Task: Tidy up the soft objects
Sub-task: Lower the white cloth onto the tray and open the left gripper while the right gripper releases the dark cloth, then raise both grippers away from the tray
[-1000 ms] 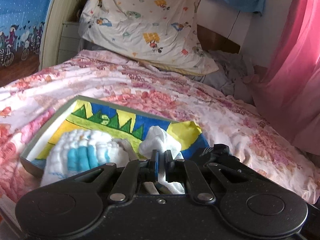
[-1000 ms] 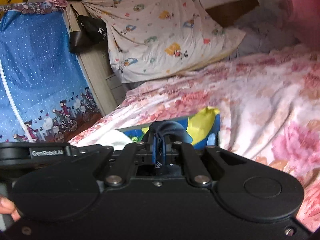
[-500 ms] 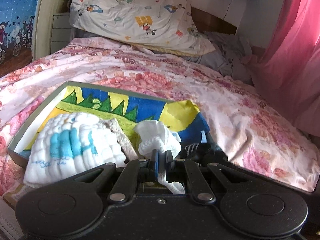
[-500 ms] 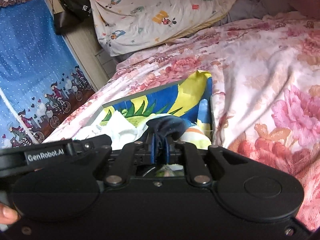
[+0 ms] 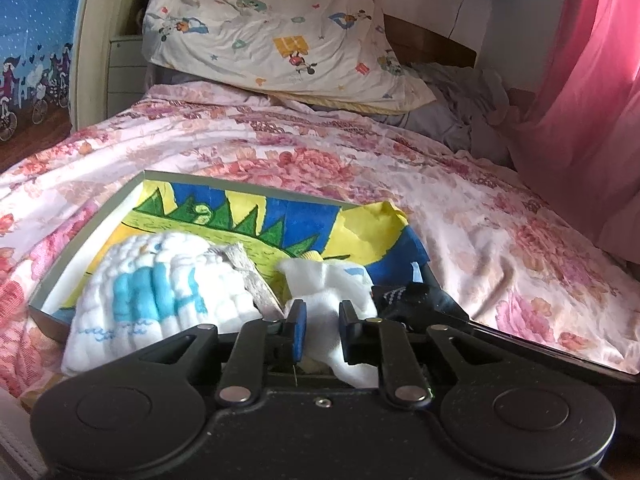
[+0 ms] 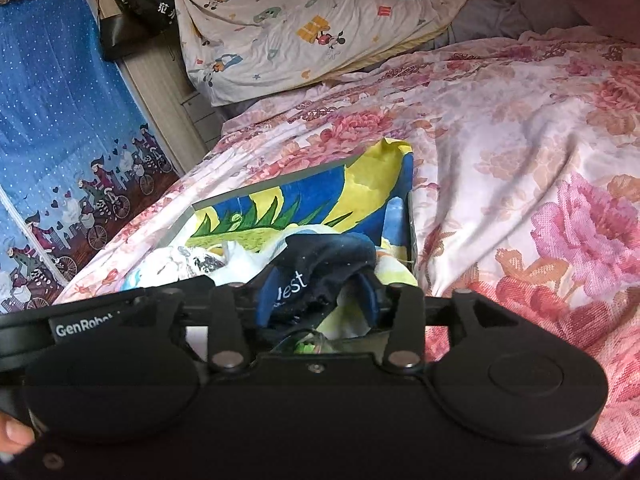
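A shallow box (image 5: 240, 184) with a yellow, blue and green lining lies on the flowered bedspread (image 5: 500, 240). Inside it rests a white and blue quilted cloth (image 5: 160, 284). My left gripper (image 5: 323, 312) is low over the box's near side. Its jaws are opening, and a white sock (image 5: 324, 284) sits loosely between the pads. A dark sock (image 5: 400, 294) lies just to its right. In the right wrist view, my right gripper (image 6: 322, 294) hangs over the box (image 6: 272, 186). Its jaws are opening wider, and the dark sock (image 6: 328, 258) lies slack between them.
A cartoon-print pillow (image 5: 280, 28) leans at the head of the bed beside crumpled grey bedding (image 5: 460, 96). A pink curtain (image 5: 592, 100) hangs at the right. A blue patterned curtain (image 6: 52, 120) and a black bag (image 6: 136, 12) are at the left. A fingertip (image 6: 16, 436) shows at the handle.
Both pairs of jaws were pinched shut on their socks and have now parted. Both views have tipped down closer over the box, where the socks have settled.
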A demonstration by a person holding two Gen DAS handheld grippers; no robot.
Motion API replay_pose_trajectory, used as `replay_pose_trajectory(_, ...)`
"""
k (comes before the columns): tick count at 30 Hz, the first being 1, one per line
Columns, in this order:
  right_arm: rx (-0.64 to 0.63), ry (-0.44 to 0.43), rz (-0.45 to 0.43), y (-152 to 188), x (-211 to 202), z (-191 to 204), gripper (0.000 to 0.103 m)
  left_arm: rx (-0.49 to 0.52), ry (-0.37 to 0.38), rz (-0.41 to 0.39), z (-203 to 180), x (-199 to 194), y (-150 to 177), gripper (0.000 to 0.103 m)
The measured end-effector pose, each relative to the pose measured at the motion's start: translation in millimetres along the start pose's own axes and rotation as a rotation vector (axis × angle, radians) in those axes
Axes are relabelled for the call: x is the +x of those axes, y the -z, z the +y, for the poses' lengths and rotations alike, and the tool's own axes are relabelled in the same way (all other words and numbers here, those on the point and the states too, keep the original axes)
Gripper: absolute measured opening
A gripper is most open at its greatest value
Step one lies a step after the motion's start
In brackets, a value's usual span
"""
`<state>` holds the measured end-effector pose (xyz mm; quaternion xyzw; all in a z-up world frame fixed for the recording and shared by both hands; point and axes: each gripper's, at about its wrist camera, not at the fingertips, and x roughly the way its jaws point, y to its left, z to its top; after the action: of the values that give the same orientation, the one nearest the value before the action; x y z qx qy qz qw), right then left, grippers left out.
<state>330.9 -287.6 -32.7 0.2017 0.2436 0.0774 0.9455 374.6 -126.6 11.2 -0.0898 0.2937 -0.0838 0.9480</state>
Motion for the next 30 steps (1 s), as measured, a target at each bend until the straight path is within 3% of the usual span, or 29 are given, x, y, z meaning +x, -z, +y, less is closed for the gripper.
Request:
replay_pose_trajectory(5,-0.002,0.003,-0.004,-2.1,0.0,-1.6,0.042,-0.010,-0.023,-0.024,4.6,-7.2,-2.2,0.032)
replay_pose_trajectory(10,-0.012,0.000,-0.010,-3.8,-2.1,-0.1,0.059,-0.005,-0.038,-0.050,7.9,-19.2,-4.3,0.043)
replay_pose_trajectory(18,-0.024,0.011,-0.030,-6.2,-13.4,5.5,0.078,-0.006,-0.071,-0.111,17.0,-48.5,-10.4,0.069)
replay_pose_trajectory(20,-0.025,0.017,-0.044,-6.8,-19.5,7.7,0.088,-0.002,-0.077,-0.132,19.8,-57.7,-10.4,0.076)
replay_pose_trajectory(22,-0.018,0.013,-0.056,-7.1,-26.8,8.7,0.089,-0.006,-0.081,-0.148,23.4,-68.4,-10.2,0.083)
replay_pose_trajectory(25,-0.030,0.024,-0.078,-7.5,-40.2,14.1,0.101,-0.014,-0.087,-0.175,29.9,-87.8,-8.6,0.095)
replay_pose_trajectory(30,-0.075,0.033,-0.103,-4.7,-65.8,29.5,0.102,-0.044,-0.083,-0.220,40.1,-123.3,-5.0,0.102)
